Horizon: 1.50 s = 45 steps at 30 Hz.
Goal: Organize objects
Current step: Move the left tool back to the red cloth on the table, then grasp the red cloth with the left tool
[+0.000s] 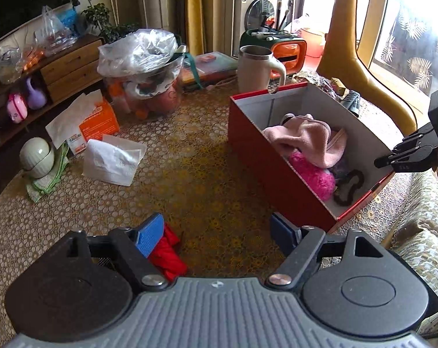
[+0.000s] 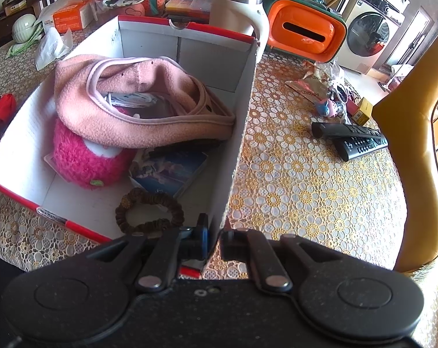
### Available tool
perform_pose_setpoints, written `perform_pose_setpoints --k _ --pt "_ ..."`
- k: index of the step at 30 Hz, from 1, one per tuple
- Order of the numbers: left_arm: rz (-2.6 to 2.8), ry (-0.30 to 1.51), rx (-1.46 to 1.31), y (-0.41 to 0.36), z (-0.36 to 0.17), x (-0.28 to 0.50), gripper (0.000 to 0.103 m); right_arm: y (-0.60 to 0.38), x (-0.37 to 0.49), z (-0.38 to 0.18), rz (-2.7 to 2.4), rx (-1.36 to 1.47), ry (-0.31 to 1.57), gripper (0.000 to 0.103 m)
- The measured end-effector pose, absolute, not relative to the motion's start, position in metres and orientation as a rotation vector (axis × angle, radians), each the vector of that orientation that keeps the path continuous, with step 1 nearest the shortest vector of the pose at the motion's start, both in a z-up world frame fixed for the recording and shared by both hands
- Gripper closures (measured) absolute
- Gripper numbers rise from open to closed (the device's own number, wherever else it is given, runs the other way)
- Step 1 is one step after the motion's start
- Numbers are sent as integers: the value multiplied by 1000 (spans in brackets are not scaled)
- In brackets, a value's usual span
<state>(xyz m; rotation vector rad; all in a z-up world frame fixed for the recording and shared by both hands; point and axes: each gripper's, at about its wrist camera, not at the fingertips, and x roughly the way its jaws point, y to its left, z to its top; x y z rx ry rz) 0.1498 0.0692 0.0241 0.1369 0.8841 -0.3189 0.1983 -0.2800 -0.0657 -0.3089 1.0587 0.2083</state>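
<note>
Your left gripper [image 1: 216, 232] stands wide over the lace tablecloth [image 1: 190, 159], nothing between the blue pads [image 1: 149, 236]. A red cloth item [image 1: 168, 256] lies on the table just beside and under the left pad; whether they touch, you cannot tell.

Your right gripper [image 2: 213, 243] is nearly closed, pinching the near-right wall of the red box [image 2: 242, 121]: one finger inside, the other outside, cardboard between. In the left wrist view the same gripper [image 1: 392, 159] reaches in from the right to that box edge.

The red box [image 1: 265, 156] sits right of centre on the table, white inside, open on top. Contents:
- pink fleece hat [image 2: 138, 101], on top, toward the far side
- bright pink fuzzy item [image 2: 82, 156], under the hat, left
- brown scrunchie [image 2: 149, 211], near end of the box floor
- blue printed packet [image 2: 172, 171], flat, between scrunchie and hat

Outside the box:
- cream mug [image 1: 258, 68] with steel rim, just beyond the far end
- orange and green case [image 2: 303, 29], right of the mug
- two black remotes [image 2: 352, 139] on the cloth, right of the box, well apart from it
- orange carton [image 1: 98, 121] and white tissue pack [image 1: 111, 159], left side of the table
- clear bag-covered container [image 1: 143, 69], far left
</note>
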Motion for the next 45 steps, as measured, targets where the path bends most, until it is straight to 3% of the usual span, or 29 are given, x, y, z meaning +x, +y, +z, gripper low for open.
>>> perform_pose_setpoints --k 9,12,23,34,37,39,45 --pt "-240 955 106 95 -20 145 11 -280 194 -66 204 -305 1059 96" --pt "-216 982 117 95 -42 147 3 -279 194 -66 200 -305 1060 96" --pt "-115 1035 27 106 -94 171 3 -277 194 -65 192 -316 1062 96" --pt "-89 1053 18 95 -113 186 4 -277 194 -65 193 -315 1061 96" --pt "-90 1059 11 95 -115 187 16 -277 194 -65 193 -314 1061 96" --pt "-76 1063 6 96 -116 188 33 -277 194 -66 195 -314 1061 96" --pt "-30 1067 8 101 -115 189 59 -277 194 -66 195 -312 1059 96"
